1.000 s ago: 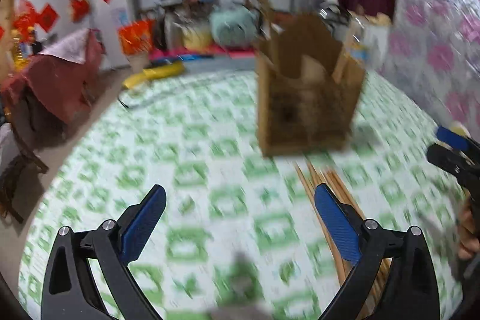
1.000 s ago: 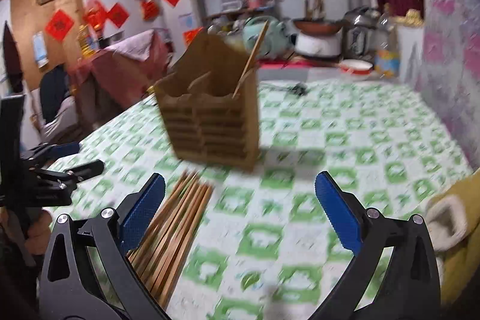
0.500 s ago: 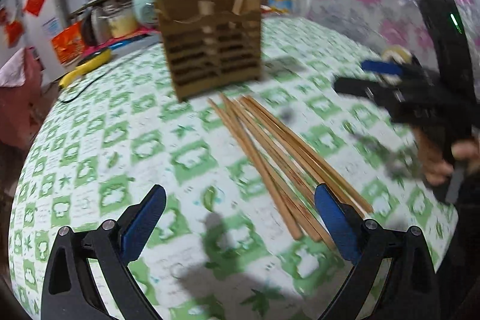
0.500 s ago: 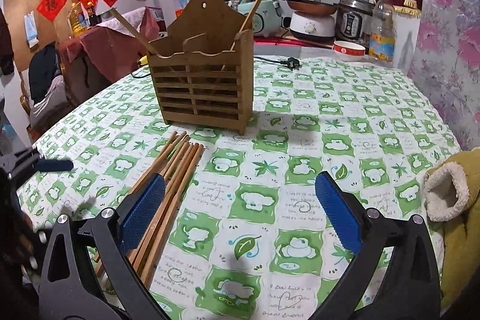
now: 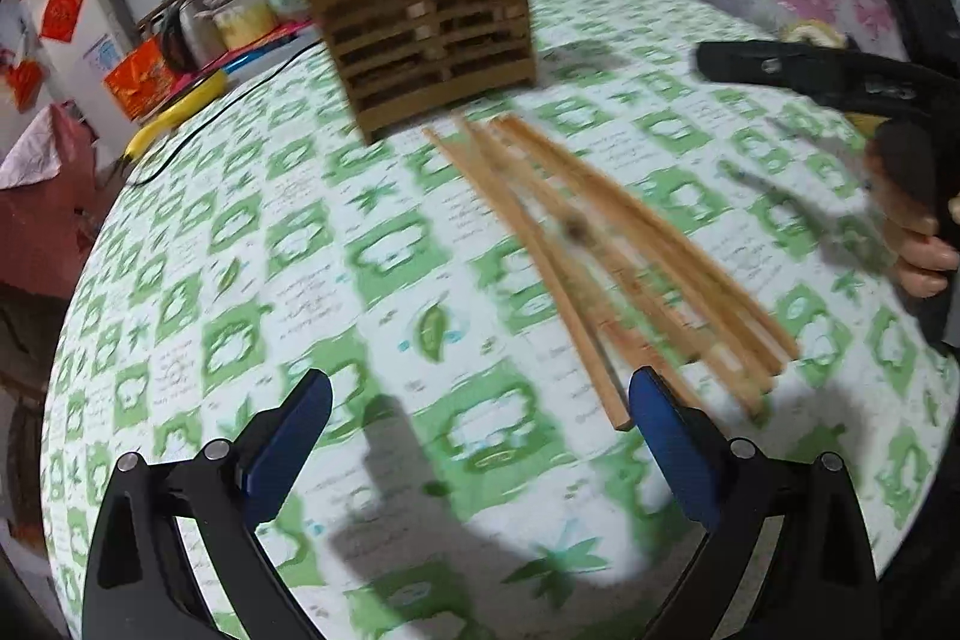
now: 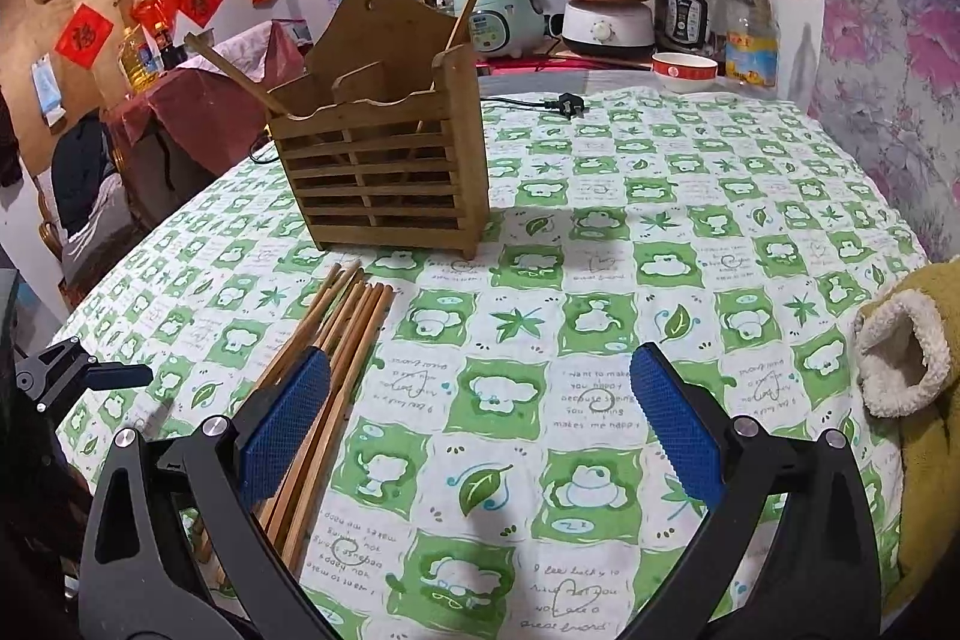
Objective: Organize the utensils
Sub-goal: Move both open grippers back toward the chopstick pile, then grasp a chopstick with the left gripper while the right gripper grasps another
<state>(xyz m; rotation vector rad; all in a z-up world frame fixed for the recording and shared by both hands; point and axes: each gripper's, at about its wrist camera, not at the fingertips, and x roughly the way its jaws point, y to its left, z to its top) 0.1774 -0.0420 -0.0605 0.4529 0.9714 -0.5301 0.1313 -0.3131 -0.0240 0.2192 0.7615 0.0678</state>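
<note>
Chopsticks, left wrist view: the loose bundle [image 5: 606,244] lies flat on the tablecloth [image 5: 240,280], just in front of the wooden holder [image 5: 420,34]; picture is blurred.
Left gripper [image 5: 480,436]: fingers spread wide, holding nothing, near the bundle's close ends.
Right wrist view: two chopsticks [image 6: 471,1] already stand in the holder [image 6: 384,172]; the bundle [image 6: 336,352] waits outside.
Right gripper [image 6: 480,412]: fingers spread, empty.
Progress: judged early; most sticks are left to place.
</note>
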